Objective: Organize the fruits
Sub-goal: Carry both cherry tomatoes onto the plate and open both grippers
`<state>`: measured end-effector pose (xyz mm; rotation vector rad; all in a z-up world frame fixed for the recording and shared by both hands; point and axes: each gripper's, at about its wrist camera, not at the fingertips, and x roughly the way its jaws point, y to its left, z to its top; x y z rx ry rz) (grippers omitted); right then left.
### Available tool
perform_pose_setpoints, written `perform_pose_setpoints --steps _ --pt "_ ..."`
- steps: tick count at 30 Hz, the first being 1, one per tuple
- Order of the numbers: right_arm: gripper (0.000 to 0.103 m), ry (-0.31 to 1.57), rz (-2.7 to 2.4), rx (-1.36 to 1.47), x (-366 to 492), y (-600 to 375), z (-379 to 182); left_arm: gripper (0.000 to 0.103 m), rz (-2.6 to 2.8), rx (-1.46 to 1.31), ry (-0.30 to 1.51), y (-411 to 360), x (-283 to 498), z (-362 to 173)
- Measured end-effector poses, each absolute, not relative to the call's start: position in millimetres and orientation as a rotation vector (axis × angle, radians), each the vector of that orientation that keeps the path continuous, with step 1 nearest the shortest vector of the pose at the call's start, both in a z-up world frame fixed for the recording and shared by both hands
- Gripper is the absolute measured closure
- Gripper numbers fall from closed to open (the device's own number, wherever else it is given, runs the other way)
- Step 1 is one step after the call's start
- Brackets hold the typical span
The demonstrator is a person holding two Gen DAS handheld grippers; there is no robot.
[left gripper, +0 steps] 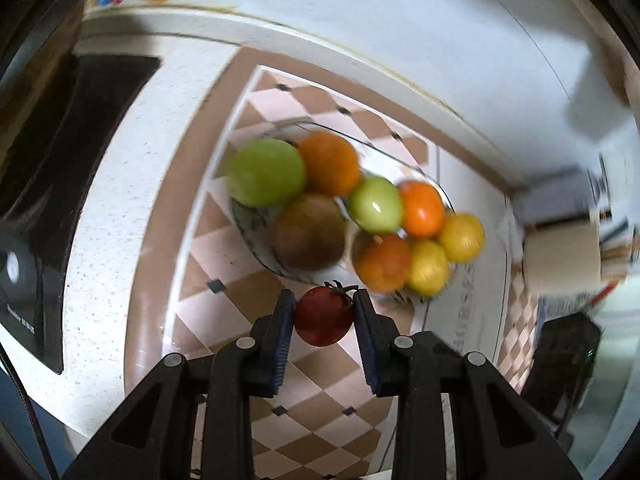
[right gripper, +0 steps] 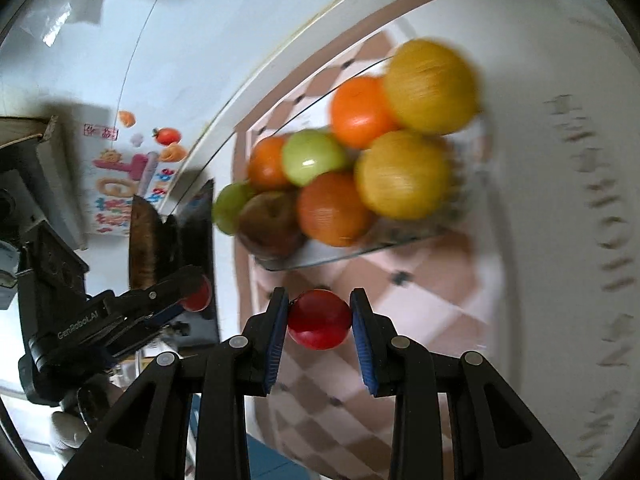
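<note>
A glass bowl on a checkered mat holds several fruits: green apples, oranges, yellow lemons and a brown fruit. My left gripper is shut on a dark red tomato with a green stem, held in front of the bowl. My right gripper is shut on a bright red tomato, also held just in front of the bowl. The left gripper shows at the left of the right wrist view with its tomato.
The checkered mat lies on a white speckled counter against a white wall. A black appliance stands at the left. A fruit-print carton and a dark object stand at the sides.
</note>
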<state>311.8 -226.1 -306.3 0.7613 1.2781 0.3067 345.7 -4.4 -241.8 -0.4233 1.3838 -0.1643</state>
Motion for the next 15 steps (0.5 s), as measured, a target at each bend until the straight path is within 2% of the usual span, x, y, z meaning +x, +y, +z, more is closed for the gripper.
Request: perform_pose_setpoints --steps 9,15 --pt "0.069 1.263 0.294 0.47 351.6 -163.9 -308.2 0.076 -0.092 -0.695 1.416 54.6 377.7 -278.8" --pt "0.069 1.252 0.293 0.256 354.9 -137.2 -309.9 0.076 -0.089 -0.734 1.442 57.8 388.8 -296.5"
